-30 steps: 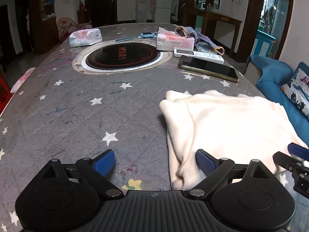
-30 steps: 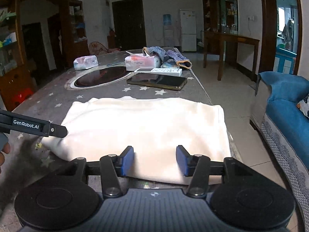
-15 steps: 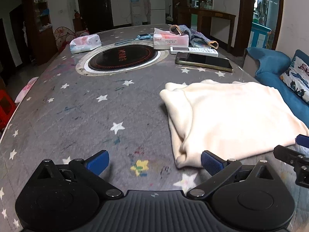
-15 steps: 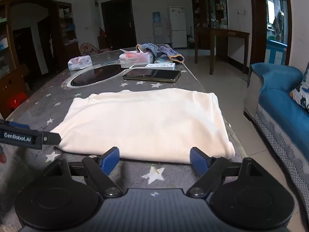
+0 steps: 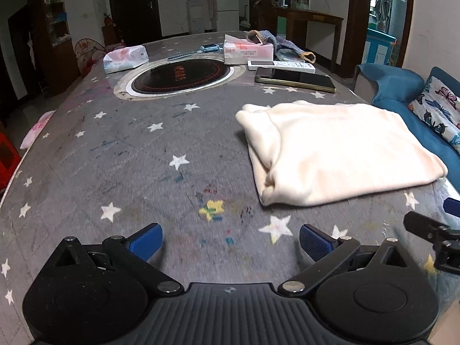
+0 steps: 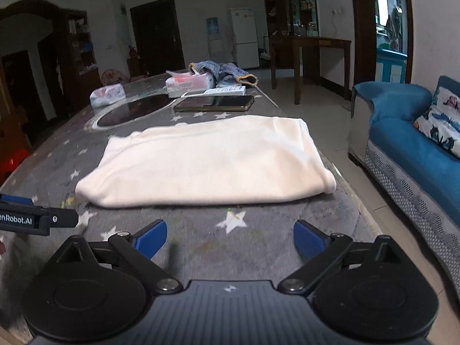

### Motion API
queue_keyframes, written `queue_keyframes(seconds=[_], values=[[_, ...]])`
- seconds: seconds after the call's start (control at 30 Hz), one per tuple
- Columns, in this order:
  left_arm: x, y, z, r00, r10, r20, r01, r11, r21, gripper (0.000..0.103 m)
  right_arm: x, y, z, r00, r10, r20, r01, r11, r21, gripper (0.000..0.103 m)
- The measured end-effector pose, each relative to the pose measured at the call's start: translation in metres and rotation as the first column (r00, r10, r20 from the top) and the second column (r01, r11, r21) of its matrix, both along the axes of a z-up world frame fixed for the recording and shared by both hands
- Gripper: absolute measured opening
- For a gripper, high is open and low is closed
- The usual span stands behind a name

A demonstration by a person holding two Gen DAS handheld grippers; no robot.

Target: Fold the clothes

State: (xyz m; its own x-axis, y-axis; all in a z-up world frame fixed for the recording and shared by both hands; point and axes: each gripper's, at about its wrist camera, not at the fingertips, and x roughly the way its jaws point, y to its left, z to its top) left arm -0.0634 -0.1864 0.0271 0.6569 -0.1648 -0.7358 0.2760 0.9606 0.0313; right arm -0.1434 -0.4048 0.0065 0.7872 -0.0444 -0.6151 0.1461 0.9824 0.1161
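Note:
A cream garment (image 5: pixel 336 149) lies folded into a flat rectangle on the right side of the grey star-patterned table (image 5: pixel 138 155). It also shows in the right wrist view (image 6: pixel 207 161). My left gripper (image 5: pixel 230 241) is open and empty, hovering over bare tablecloth in front of and left of the garment. My right gripper (image 6: pixel 230 237) is open and empty, just in front of the garment's near edge, not touching it. The right gripper's tip shows at the right edge of the left wrist view (image 5: pixel 431 230).
A round black hotplate (image 5: pixel 181 76) is set into the table's middle. Behind it lie a tissue pack (image 5: pixel 125 59), a tissue box (image 5: pixel 248 50), a remote (image 5: pixel 280 64), a dark tablet (image 5: pixel 296 79) and knitted cloth (image 5: pixel 281 44). A blue sofa (image 6: pixel 408 132) stands right of the table.
Both grippers have opened and drawn back from the garment's near edge. The garment now lies folded and free on the table.

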Motion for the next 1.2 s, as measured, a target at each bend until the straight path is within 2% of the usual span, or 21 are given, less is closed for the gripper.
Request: queue_keyframes(seconds=[0.13,1.2], values=[[-0.005,0.003,-0.001,1.000,0.003,-0.007,-0.003,1.000,-0.014,0.103,-0.001,0.006,0.000,1.000,-0.002,-0.011,0.002,1.000,-0.024,0.098],[-0.013,-0.006,-0.003,1.000,-0.010,-0.001,0.010,1.000,-0.004,0.103,-0.001,0.013,-0.005,0.999,-0.026,-0.037,0.025,0.999,-0.026,0.103]])
